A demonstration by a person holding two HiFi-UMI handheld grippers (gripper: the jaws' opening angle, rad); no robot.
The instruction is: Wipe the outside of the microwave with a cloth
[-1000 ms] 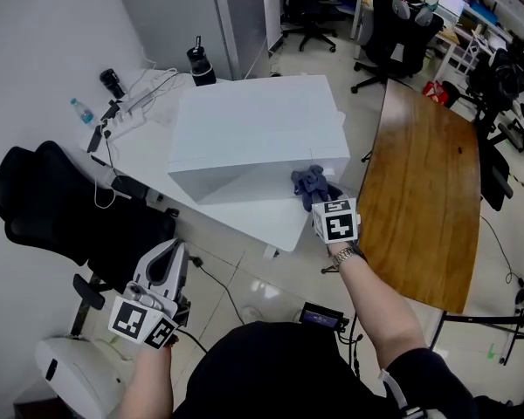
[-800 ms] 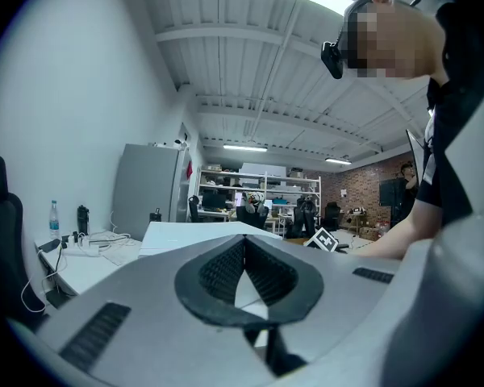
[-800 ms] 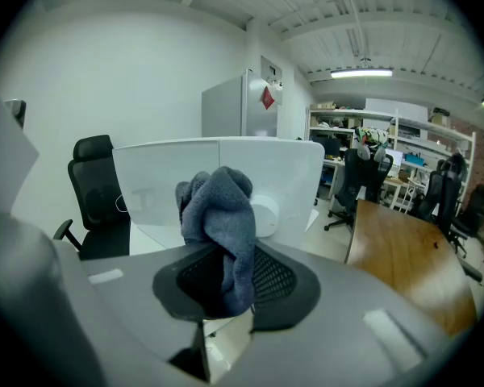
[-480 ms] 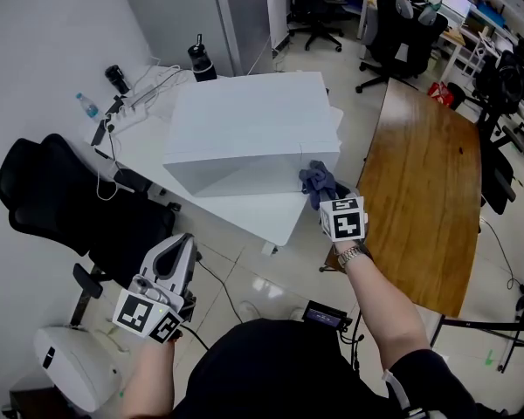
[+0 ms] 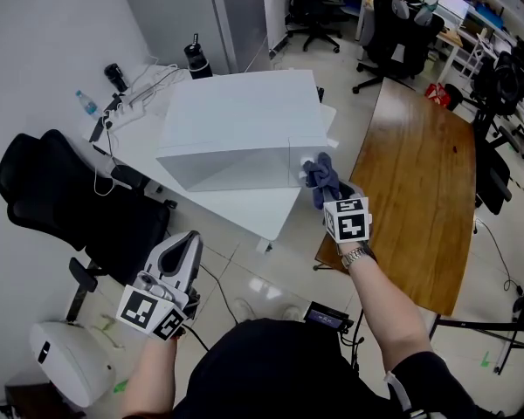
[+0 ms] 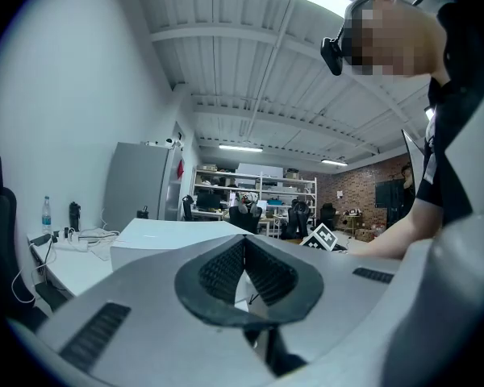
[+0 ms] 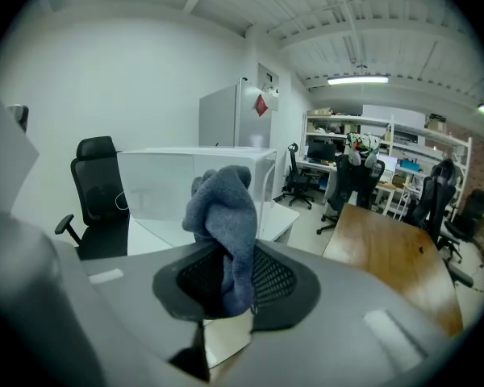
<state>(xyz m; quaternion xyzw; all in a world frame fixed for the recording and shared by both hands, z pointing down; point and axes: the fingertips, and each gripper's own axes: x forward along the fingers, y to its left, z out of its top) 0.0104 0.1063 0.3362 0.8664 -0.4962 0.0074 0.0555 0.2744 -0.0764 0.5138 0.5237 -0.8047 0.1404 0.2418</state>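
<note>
1. Nearest the camera, the left tongs (image 5: 189,243) are held low at the person's left side, above the tiled floor (image 5: 244,273) and well apart from the bench. In the left gripper view the left tongs (image 6: 244,256) are fully closed, pad against pad, with nothing between them.
2. Further forward on the right, the right tongs (image 5: 326,190) are clamped on a bunched blue-grey cloth (image 5: 320,173). In the right gripper view the cloth (image 7: 224,208) stands up out of the right tongs (image 7: 230,285), its lower part pinched between the ribbed pads and its top a rounded wad.
3. The cloth sits at the front right corner of the white microwave (image 5: 240,125), level with its front face. Whether it touches the casing cannot be told.
4. The microwave stands on a white bench (image 5: 244,208), whose front edge runs just below it.
5. A wooden table (image 5: 424,182) lies to the right of the bench, and a black office chair (image 5: 65,199) to its left.
6. At the bench's far left lie white cables (image 5: 140,94) and a small water bottle (image 5: 86,103). A black flask (image 5: 198,59) stands behind the microwave.
</note>
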